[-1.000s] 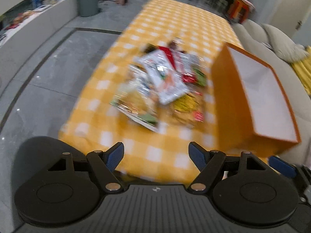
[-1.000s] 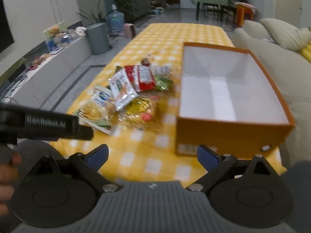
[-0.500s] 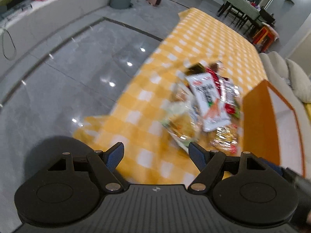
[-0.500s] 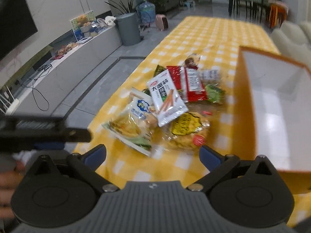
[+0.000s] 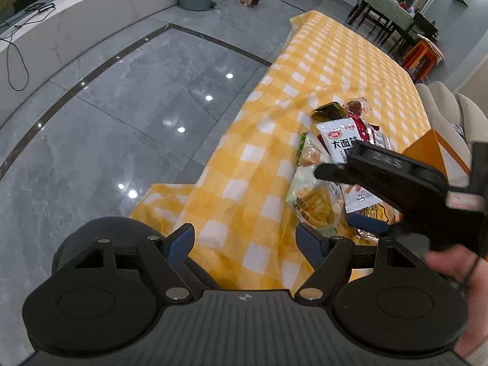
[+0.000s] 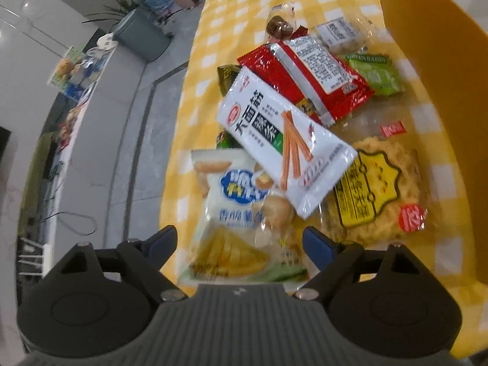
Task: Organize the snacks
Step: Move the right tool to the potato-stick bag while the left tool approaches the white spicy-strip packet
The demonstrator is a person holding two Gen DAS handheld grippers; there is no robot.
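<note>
Where text is readable, the green pack (image 6: 376, 74) says "GREEN RAISIN"; the white pack (image 6: 283, 140) carries Chinese characters. Right gripper (image 6: 239, 242) open, chip bag (image 6: 244, 228) between its fingers on the checked cloth (image 6: 189, 97). Left gripper (image 5: 245, 242) open, empty, beside pile.

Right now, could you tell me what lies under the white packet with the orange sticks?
The white packet rests on a red packet, a blue-and-white chip bag and a yellow-labelled noodle pack. Dark green wrappers peek out; anything beneath its middle is hidden.
</note>
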